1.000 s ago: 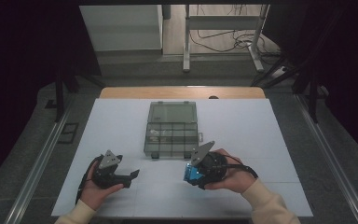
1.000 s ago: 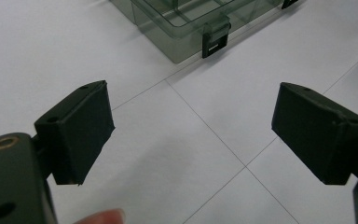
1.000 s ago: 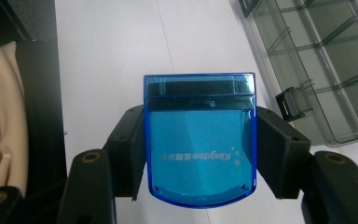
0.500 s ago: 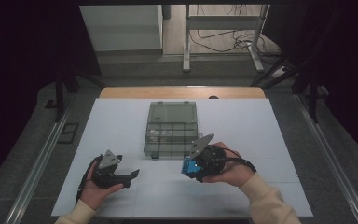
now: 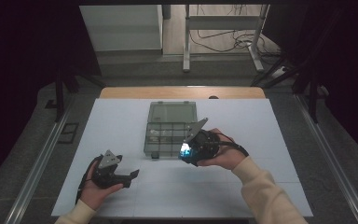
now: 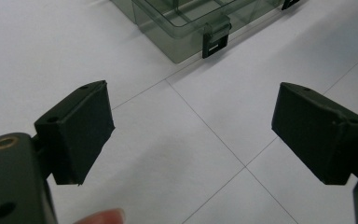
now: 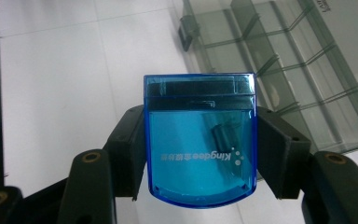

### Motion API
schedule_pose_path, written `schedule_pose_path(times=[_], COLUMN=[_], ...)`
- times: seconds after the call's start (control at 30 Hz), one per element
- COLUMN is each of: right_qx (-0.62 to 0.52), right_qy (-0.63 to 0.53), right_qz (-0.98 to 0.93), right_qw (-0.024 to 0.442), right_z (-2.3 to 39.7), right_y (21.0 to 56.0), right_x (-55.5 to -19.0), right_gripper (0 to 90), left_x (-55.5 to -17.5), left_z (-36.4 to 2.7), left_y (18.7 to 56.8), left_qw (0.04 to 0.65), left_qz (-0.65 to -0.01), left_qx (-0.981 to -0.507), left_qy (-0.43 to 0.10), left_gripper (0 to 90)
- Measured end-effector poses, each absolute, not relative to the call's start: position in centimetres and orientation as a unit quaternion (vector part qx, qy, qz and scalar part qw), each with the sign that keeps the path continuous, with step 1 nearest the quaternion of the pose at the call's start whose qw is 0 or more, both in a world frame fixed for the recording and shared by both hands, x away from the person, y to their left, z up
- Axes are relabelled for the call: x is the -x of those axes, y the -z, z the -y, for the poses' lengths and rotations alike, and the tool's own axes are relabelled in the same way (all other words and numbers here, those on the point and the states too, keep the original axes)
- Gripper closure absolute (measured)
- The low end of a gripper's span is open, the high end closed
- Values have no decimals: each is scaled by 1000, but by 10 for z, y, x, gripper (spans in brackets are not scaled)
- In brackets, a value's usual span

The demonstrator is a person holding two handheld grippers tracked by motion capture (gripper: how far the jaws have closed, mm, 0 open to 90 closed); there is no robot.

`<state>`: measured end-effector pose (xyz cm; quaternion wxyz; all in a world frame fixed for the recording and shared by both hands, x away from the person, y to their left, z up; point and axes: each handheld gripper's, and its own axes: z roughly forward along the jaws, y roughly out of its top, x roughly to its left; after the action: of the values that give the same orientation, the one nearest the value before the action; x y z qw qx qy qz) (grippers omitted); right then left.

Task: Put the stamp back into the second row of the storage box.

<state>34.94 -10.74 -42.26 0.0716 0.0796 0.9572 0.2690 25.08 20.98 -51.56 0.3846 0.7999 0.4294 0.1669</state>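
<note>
The right gripper (image 7: 200,154) is clamped on a blue box (image 7: 199,140), which it holds above the white table (image 5: 279,126), just beside the near right corner of the clear compartment case (image 5: 170,130). The left gripper (image 6: 191,135) has its jaws wide apart with nothing between them, low over bare table near the case's black latch (image 6: 214,43). Around the case the table is open on both sides, and its far wooden edge (image 5: 182,92) lies behind the case.
</note>
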Motion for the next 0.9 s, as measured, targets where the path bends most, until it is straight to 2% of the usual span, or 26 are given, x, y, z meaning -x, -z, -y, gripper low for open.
schedule_pose_path(times=[0.9], right_qx=[-89], right_qy=[-245], right_qz=[-964], right_qw=[58], right_z=[74], right_y=[429], right_x=[-411], right_gripper=[407], left_x=[-251], left_z=[-210], left_y=[516], left_qw=[383], left_qz=[-428], left_qx=[-802], left_qy=[-166], left_gripper=[127])
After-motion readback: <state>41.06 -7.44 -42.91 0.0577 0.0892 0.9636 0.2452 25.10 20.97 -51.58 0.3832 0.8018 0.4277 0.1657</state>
